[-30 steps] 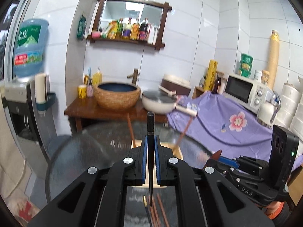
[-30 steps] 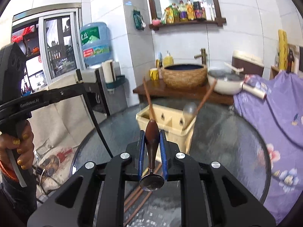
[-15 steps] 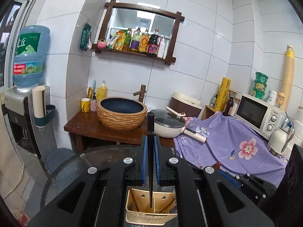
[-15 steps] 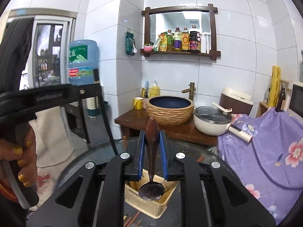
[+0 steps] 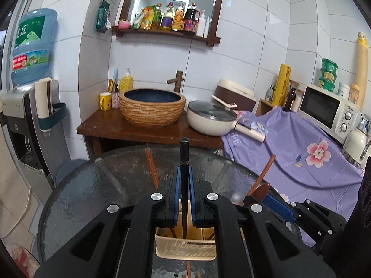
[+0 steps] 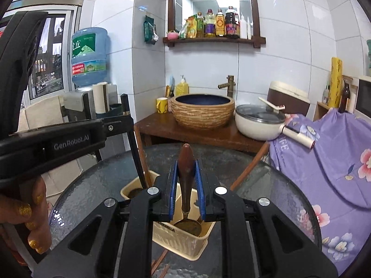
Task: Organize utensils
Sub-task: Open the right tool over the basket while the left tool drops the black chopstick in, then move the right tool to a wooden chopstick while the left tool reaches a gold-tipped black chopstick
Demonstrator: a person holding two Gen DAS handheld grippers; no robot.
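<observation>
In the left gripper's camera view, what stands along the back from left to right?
Water bottle → yellow mug → woven basin → white pan → yellow roll → microwave.

My left camera sits on my left gripper and looks along its fingers, close above the yellow basket on the round glass table. My right camera sits on my right gripper and looks the same way, from a bit more to the right. Both see the basket, the table, the brown sink bowl and the white wall.
</observation>
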